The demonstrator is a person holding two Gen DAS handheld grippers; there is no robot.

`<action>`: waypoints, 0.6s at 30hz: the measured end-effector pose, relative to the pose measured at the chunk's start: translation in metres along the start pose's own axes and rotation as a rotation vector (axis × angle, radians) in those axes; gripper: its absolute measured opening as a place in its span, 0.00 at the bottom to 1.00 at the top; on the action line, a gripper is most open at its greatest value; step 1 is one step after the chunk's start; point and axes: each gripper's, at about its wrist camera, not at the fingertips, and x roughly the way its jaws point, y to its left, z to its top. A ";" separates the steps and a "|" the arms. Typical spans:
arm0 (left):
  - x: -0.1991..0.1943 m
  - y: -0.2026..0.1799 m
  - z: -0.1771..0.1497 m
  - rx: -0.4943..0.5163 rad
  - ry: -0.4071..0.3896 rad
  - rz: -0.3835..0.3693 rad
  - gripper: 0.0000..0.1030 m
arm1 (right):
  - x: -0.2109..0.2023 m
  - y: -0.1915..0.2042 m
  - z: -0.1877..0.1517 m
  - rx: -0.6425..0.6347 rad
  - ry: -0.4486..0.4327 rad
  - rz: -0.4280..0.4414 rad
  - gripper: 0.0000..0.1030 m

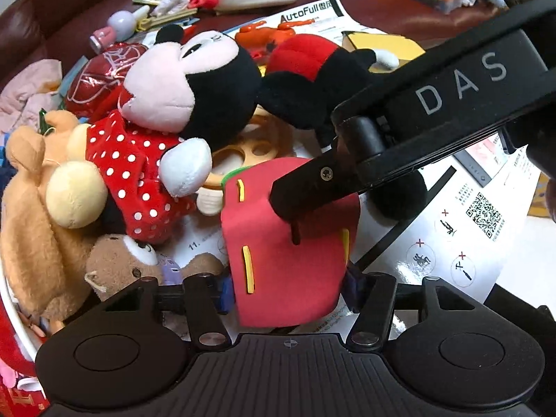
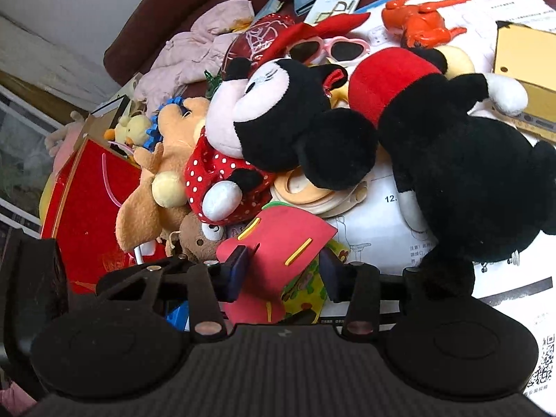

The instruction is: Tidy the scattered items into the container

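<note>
A red foam piece [image 1: 288, 250] with yellow strips curls up between my left gripper's [image 1: 286, 288] blue pads, which press on its two edges. In the right wrist view the same foam piece [image 2: 274, 246] is pinched between my right gripper's [image 2: 283, 271] blue pads. One of the right gripper's black fingers [image 1: 305, 191] comes in from the upper right and lies over the foam's top. The red container [image 2: 87, 187] stands at the left, and part of its wall [image 1: 14, 330] shows at the bottom left.
A polka-dot mouse plush [image 1: 194, 80], a red-shorts mouse plush [image 2: 451, 160], a tan bear [image 1: 31, 208] and a small brown bear [image 1: 121, 264] crowd the foam. A beige ring toy [image 1: 250, 146], an orange figure [image 2: 424, 24], sunglasses [image 2: 326, 48], a yellow box [image 2: 521, 69] and printed sheets [image 1: 451, 236] lie around.
</note>
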 end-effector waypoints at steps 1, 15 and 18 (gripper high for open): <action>0.000 0.000 0.000 -0.004 0.002 0.000 0.56 | 0.000 0.001 0.000 0.002 -0.001 -0.003 0.47; -0.010 0.001 -0.005 -0.023 0.017 0.005 0.55 | -0.010 0.017 -0.007 -0.004 -0.002 -0.039 0.44; -0.015 -0.001 -0.007 -0.021 0.012 0.009 0.55 | -0.014 0.020 -0.010 -0.011 -0.007 -0.041 0.44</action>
